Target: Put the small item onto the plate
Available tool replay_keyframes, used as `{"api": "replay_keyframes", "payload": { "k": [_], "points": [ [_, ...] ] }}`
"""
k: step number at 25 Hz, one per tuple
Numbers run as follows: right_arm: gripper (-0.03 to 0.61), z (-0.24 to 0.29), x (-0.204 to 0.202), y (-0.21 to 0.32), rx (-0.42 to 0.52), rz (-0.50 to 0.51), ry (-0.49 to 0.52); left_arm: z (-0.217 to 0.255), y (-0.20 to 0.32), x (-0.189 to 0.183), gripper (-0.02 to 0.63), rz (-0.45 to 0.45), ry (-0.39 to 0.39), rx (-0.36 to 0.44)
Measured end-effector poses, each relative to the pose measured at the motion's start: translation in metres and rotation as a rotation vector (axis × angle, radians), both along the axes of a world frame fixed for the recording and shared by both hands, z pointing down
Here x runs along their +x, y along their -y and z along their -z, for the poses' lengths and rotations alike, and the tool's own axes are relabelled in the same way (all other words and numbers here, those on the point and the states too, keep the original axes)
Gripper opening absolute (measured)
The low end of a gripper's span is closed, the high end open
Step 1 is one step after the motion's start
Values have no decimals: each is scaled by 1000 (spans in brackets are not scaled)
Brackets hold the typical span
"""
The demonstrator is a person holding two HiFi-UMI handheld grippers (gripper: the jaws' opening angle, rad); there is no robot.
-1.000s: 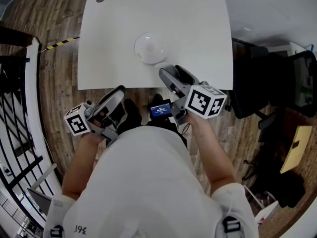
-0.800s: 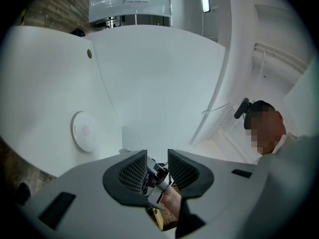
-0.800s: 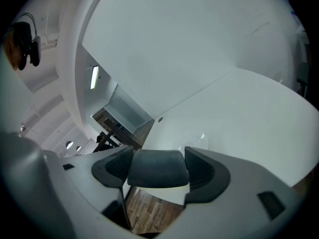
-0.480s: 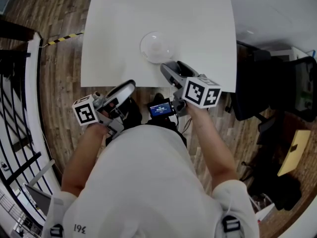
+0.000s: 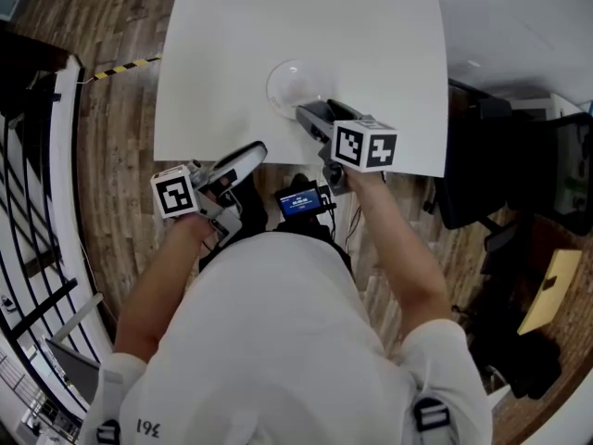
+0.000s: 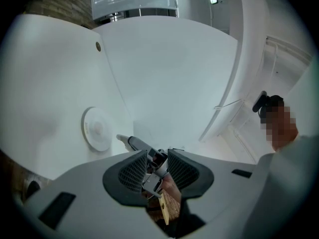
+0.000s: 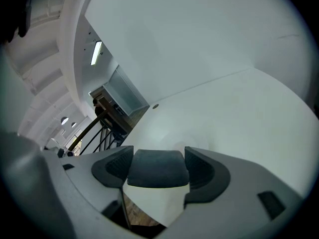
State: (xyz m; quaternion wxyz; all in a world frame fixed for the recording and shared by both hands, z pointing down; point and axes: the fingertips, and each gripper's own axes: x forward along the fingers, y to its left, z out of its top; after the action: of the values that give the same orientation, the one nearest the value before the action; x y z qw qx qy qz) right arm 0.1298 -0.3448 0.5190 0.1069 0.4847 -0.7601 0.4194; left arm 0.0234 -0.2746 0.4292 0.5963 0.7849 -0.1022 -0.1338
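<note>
At the bench's (image 5: pixel 232 54) front edge, abt midway along: right claw (image 5: pixel 313 115) clamped on the small item (image 7: pixel 157 169), a dark block wedged betw the jaws. Parked right at the near rim of the plate (image 5: pixel 285 80), tips aimed in over it, so plate's dead ahead & a touch left. Left claw (image 5: pixel 248 153) hangs off the front edge over the floor (image 5: pixel 120 109), jaws a sliver apart w/ nothing gripped, and farther from the plate. Prob just needs a short push fwd, then let go.
</note>
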Motion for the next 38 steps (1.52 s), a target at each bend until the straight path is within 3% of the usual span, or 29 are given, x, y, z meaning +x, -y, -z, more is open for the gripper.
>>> {"api": "replay_keyframes", "payload": {
  "k": [8,16,21,26,38],
  "points": [
    [313,-16,-14,41,13,86,-113,-26,5,9,117,-18,57,-38],
    [313,-45,-25,75,99,265,-452,-53,8,2,117,19,151,-74],
    [313,-59,-24,91,126,325,-602,-59,5,-1,117,23,169,-89],
    [313,-73,-20,95,130,330,-645,-62,3,-2,117,26,171,-99],
    [313,-99,-9,84,54,311,-619,-61,0,-1,117,24,186,-104]
  ]
}}
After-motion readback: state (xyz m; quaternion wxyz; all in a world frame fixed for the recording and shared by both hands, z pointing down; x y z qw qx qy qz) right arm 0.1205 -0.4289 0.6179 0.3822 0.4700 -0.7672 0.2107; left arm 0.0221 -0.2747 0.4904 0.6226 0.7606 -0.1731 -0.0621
